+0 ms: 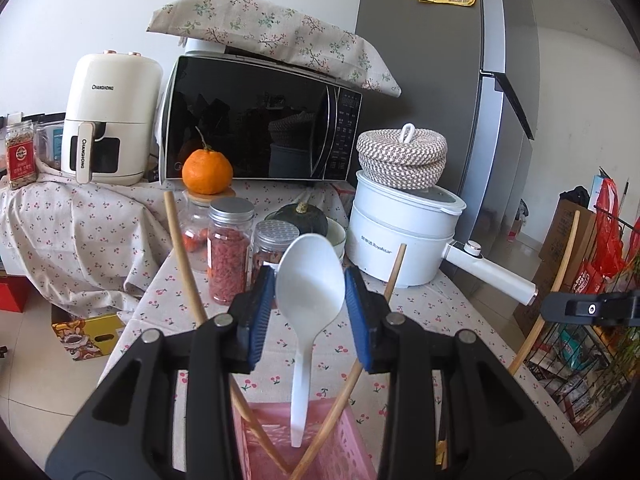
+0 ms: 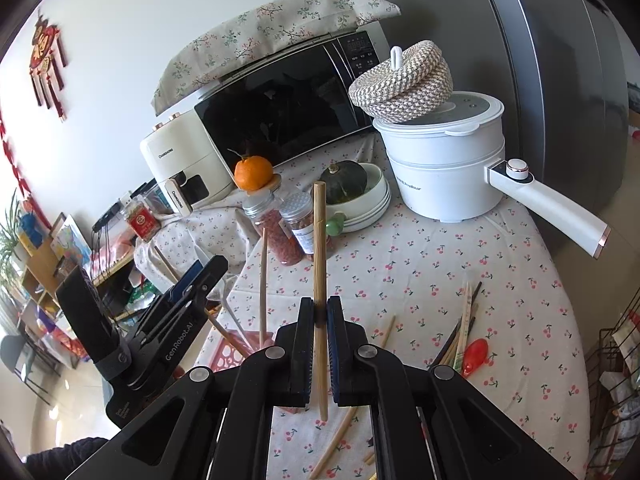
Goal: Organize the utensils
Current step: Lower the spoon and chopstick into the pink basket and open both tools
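Pink basket: the pink perforated plastic basket (image 1: 332, 444) already holds a white plastic spoon (image 1: 310, 276) and two bamboo chopsticks (image 1: 188, 276); that part looks done.
Left gripper (image 1: 310, 292): jaws spread either side of the spoon bowl; seemingly not touching.
Right gripper (image 2: 320, 316): jaws clamped on an upright bamboo chopstick (image 2: 320, 256); not yet binned.
Tablecloth: a loose chopstick bundle (image 2: 460, 332) and a small red plastic spoon (image 2: 474, 354) remain.
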